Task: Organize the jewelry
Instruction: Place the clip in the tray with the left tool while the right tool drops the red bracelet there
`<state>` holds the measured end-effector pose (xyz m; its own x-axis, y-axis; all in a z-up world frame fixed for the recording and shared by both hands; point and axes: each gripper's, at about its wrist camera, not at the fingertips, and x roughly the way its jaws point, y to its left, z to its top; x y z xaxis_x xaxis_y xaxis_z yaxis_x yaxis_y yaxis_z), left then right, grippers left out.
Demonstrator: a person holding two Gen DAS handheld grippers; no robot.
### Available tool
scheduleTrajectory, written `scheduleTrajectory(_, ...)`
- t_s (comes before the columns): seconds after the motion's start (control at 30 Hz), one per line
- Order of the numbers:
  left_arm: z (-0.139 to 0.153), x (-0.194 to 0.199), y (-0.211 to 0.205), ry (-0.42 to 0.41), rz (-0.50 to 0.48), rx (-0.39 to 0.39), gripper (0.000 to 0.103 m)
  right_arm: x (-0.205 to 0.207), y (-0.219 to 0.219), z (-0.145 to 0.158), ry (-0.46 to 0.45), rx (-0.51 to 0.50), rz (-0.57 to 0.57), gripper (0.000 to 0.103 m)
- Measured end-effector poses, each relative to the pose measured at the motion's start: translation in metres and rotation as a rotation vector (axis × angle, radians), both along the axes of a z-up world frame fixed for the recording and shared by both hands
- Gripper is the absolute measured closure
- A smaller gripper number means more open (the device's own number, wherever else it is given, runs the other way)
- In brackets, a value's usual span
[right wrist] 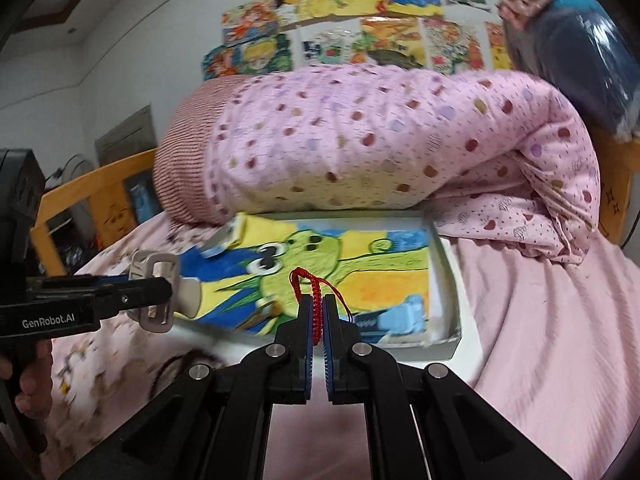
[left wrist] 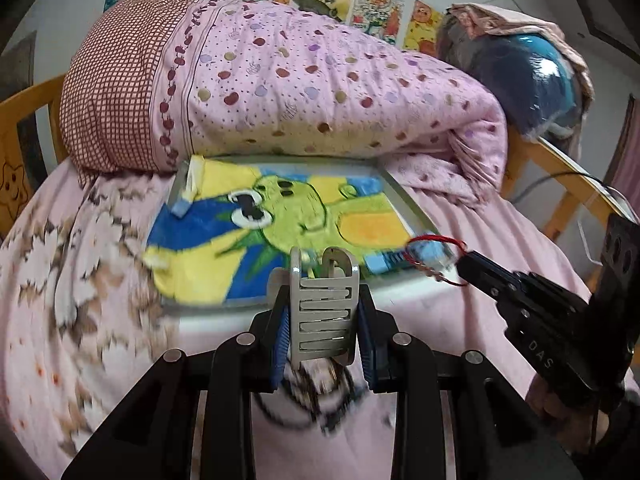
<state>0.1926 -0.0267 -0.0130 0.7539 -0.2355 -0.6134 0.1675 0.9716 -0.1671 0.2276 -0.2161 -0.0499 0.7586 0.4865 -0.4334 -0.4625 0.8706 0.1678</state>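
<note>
Landmark: the shallow white tray (right wrist: pixel 444 292) on the bed, lined with a green cartoon drawing (right wrist: pixel 320 256).

Left gripper (left wrist: pixel 324 292): jaws part-closed on a flat metal slotted rack (left wrist: pixel 323 312), looks like a jewelry hanger or comb. Blue pads press on its two side edges. Rack stands upright in the grip, long axis along the fingers, top end over the tray's near edge. In the right wrist view the same rack (right wrist: pixel 158 292) sits at the tray's near-left corner, off the surface. Dark cords or necklaces (left wrist: pixel 316 400) hang below the rack; too blurred to identify.

Right gripper (right wrist: pixel 318 320): jaws almost fully closed, pinching a red braided cord bracelet (right wrist: pixel 316 312). The cord runs vertically between the pads, with a loop standing above the fingertips and a thin tail falling to the right. In the left wrist view the bracelet (left wrist: pixel 436 256) hangs open as a loop at the fingertip, over the tray's near-right corner, just above a pale blue item (left wrist: pixel 424 256) lying there.

Key relation: the two grippers are at opposite near corners of the tray, tips angled toward each other. The bracelet is right of the rack, apart from it. The rack slots run crosswise to its long axis, open at alternating sides.

Judgement: the likely next move is to bring the loop across to a rack slot or hook. The right hand does the travel and the left holds the rack steady. Risk: the loop plane is misaligned with the slot opening, so it snags.
</note>
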Motion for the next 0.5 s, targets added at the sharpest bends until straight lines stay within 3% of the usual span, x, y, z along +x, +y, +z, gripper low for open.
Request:
scheduleTrajectory(0.2, -0.016, 0.046, 0.007, 0.041, 0.047, 0.005, 0.077, 0.034, -0.005, -0.019, 0.056, 0.036, -0.025, 0.098)
scheduleTrajectory(0.5, -0.040, 0.073, 0.010, 0.091, 0.079, 0.017, 0.077, 0.051, 0.003, -0.042, 0.125, 0.050, -0.030, 0.098)
